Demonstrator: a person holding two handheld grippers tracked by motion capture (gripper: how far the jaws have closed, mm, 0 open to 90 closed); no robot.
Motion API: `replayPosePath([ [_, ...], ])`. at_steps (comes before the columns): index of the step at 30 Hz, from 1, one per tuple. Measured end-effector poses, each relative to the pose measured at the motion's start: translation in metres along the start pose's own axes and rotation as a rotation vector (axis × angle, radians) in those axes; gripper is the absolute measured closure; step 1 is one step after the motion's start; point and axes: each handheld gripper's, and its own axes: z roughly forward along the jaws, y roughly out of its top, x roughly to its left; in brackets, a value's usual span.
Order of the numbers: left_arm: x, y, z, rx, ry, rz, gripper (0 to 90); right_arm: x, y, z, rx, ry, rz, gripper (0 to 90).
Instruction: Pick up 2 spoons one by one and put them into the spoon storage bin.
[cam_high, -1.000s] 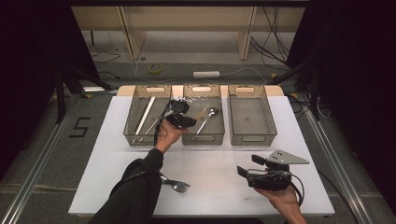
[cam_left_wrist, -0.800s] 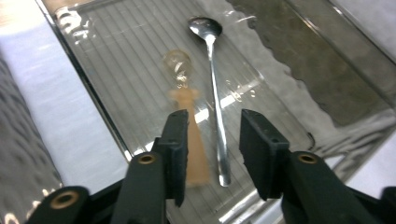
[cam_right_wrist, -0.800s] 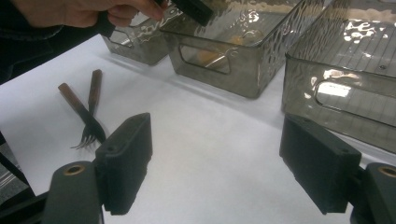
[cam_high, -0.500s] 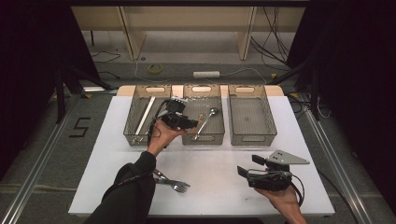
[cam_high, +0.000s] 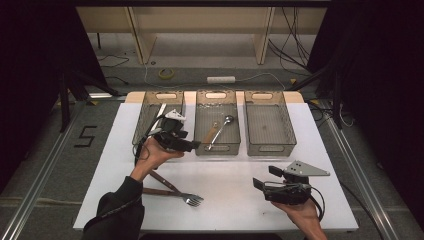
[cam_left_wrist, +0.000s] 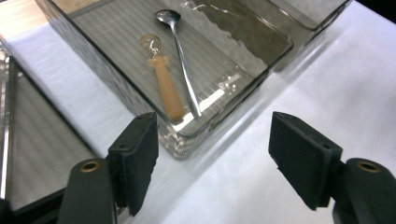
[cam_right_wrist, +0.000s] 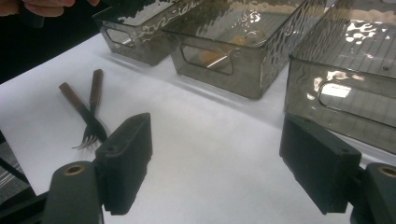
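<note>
My left gripper (cam_high: 192, 145) (cam_left_wrist: 212, 140) hovers just in front of the middle bin (cam_high: 217, 150), at its near left corner. Its jaws have just been opening and now stand open with nothing between them. Inside that bin (cam_left_wrist: 116, 88) lie a metal spoon (cam_high: 222, 129) (cam_left_wrist: 182, 60) and a wooden-handled utensil (cam_high: 209, 133) (cam_left_wrist: 166, 88), side by side. Two brown-handled forks (cam_high: 172, 190) (cam_right_wrist: 86, 116) lie crossed on the white table near the front left. My right gripper (cam_high: 265, 177) (cam_right_wrist: 215, 154) rests open and empty at the front right.
Three clear grey bins stand in a row at the back of the table. The left bin (cam_high: 141, 132) holds pale sticks (cam_high: 161, 112). The right bin (cam_high: 270, 147) has nothing visible in it. The white table (cam_high: 230, 170) lies bare between the grippers.
My left gripper has drawn back from over the middle bin toward the near left, and its jaws have opened. The wooden-handled utensil now lies uncovered in the bin. The right gripper has stayed put.
</note>
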Motion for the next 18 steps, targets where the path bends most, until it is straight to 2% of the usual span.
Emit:
replayPosePath([
  [1, -0.001, -0.002, -0.002, 0.000, -0.004, 0.006, 31.6, 0.001, 0.000, 0.000, 0.000, 0.001, -0.004, 26.4],
  [4, -0.005, -0.007, -0.007, 0.024, 0.018, 0.064, 30.3, 0.001, 0.000, 0.000, -0.001, 0.002, -0.003, 26.4],
  [7, -0.006, -0.010, -0.013, 0.019, 0.002, 0.066, 29.0, 0.001, 0.000, 0.000, -0.001, 0.003, -0.005, 26.4],
  [18, -0.017, -0.017, -0.026, 0.063, -0.031, 0.137, 23.8, 0.001, 0.000, 0.000, -0.001, 0.002, -0.005, 26.4],
])
